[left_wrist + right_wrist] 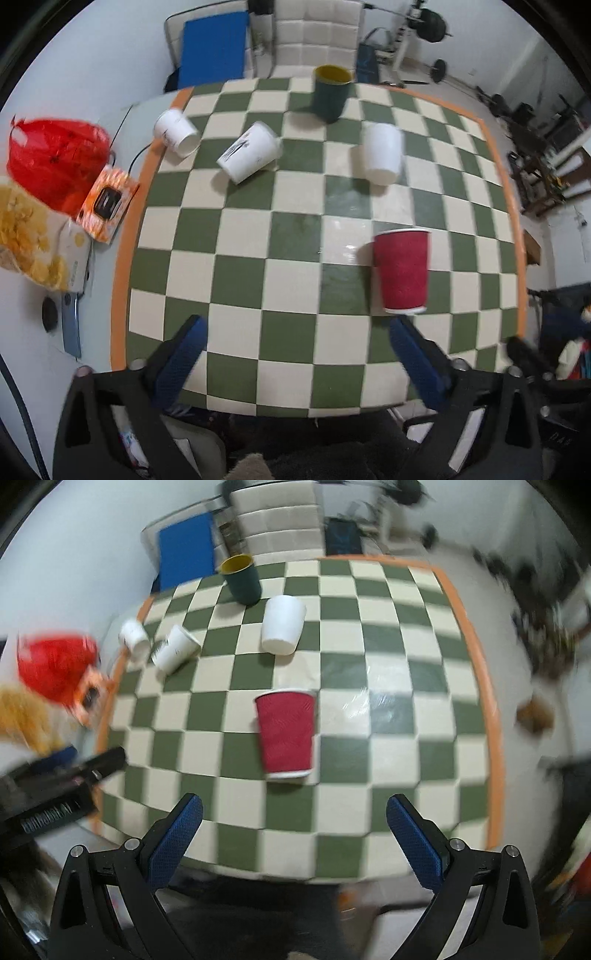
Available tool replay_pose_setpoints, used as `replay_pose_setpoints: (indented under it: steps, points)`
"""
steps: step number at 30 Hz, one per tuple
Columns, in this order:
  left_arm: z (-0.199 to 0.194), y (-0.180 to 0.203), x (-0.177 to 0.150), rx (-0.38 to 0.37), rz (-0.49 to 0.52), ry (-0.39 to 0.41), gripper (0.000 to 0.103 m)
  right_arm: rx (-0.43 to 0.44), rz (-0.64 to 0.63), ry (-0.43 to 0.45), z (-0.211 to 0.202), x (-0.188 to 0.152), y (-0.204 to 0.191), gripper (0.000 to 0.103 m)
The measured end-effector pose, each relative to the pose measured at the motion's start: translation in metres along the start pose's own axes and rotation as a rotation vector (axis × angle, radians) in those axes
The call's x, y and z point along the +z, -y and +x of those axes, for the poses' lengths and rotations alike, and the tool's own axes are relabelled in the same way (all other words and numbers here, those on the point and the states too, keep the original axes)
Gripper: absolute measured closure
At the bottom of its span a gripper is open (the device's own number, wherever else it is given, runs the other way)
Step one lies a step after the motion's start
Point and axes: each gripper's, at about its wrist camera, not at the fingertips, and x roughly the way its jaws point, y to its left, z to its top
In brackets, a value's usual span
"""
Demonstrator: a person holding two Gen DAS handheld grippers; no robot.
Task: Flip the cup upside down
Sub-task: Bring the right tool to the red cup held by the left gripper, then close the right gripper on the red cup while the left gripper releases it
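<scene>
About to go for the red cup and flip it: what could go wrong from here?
The red cup is light paper, wide end up: closing hard could crush it or tip it. The right gripper, jaws open, views it blurred, so alignment may be off. A white cup stands close behind; overshooting could knock it.

Red paper cup stands upright, mouth up, on the checkered cloth.

Both wrist cams sit above desk's near edge, facing far end; both share red cup, right cam nearer.
</scene>
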Motion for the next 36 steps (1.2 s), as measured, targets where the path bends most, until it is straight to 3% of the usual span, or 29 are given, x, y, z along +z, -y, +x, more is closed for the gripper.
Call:
replay_pose_setpoints:
  steps: [4,10,17,20,23,26,36]
  points:
    - [0.028,-0.008,0.002,0.055,-0.052,-0.011,0.000,-0.212,-0.413,0.028,0.017,0.016,-0.017,0.001]
    - [0.078,-0.013,0.000,0.092,-0.119,-0.097,0.000,-0.513,-1.230,0.001,0.082,-0.002,-0.061,0.002]
    - [0.124,-0.011,-0.002,0.081,-0.154,-0.183,0.000,-0.655,-2.102,0.057,0.148,-0.069,-0.075,0.002]
    - [0.141,-0.008,-0.002,0.086,-0.149,-0.206,0.000,-0.664,-2.379,0.052,0.171,-0.089,-0.066,0.002]
    - [0.160,-0.006,-0.002,0.095,-0.147,-0.233,0.000,-0.682,-2.587,0.065,0.190,-0.098,-0.052,0.002]
    - [0.177,-0.007,-0.003,0.099,-0.147,-0.262,0.000,-0.689,-2.715,0.069,0.208,-0.101,-0.043,0.002]
    - [0.195,-0.023,-0.006,0.090,-0.175,-0.288,0.000,-0.699,-2.878,0.099,0.242,-0.089,-0.039,0.005]
